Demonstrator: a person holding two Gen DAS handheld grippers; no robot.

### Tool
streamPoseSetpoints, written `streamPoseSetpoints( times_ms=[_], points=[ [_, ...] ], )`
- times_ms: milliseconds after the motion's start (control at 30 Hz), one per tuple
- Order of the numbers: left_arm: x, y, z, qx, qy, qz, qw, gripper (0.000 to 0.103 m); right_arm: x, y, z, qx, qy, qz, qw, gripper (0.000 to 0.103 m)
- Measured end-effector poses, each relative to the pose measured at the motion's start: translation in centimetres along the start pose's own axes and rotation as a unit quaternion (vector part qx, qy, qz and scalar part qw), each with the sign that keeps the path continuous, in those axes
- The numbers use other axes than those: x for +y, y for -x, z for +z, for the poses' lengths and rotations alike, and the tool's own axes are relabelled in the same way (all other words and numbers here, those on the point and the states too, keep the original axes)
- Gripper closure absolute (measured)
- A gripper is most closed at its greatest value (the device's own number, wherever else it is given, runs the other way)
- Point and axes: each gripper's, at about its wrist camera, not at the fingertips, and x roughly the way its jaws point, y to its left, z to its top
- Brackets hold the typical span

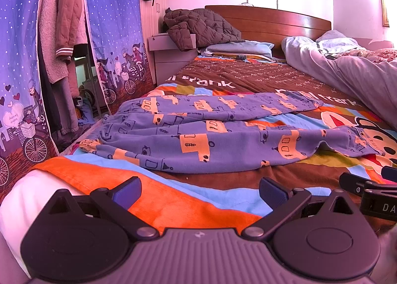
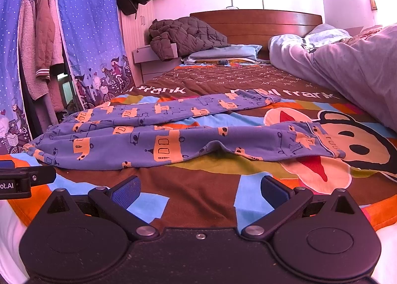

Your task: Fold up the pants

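Two grippers are held low over the near edge of a bed, each seen from its own camera. The left gripper is shown with its blue-padded fingers spread wide apart and nothing between them, above an orange and blue patch of the blanket. The right gripper is likewise spread wide with nothing held, its fingers above a brown and blue patch of the same blanket; a part of it is also caught at the right edge of the left view, and a part of the left one at the left edge of the right view. Just beyond both, the pants are laid across the blanket, blue with orange vehicle shapes, well apart from either tool. The waist end is turned to the left near the bed's edge, and the two legs run off to the right, the nearer leg rumpled with a raised fold, the farther leg lying flatter and angled away. Farther on, a pale duvet is heaped along the right side, and a pillow with a dark quilted jacket is seen against the wooden headboard. On the left, a starry blue curtain is hung beside clothes on a rail.
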Motion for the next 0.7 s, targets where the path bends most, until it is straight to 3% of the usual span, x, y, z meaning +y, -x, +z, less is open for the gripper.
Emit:
streamPoseSetpoints(
  times_ms=[500, 700],
  points=[
    [-0.1, -0.1, -0.1, 0.003, -0.001, 0.000, 1.0000, 0.000, -0.1, -0.1, -0.2, 0.002, -0.001, -0.001, 1.000, 0.001],
    [0.2, -1.0, 1.3, 0.015, -0.009, 0.010, 0.9998, 0.000, -1.3, 0.0, 0.8, 0.025, -0.012, 0.011, 1.000, 0.001]
  ],
)
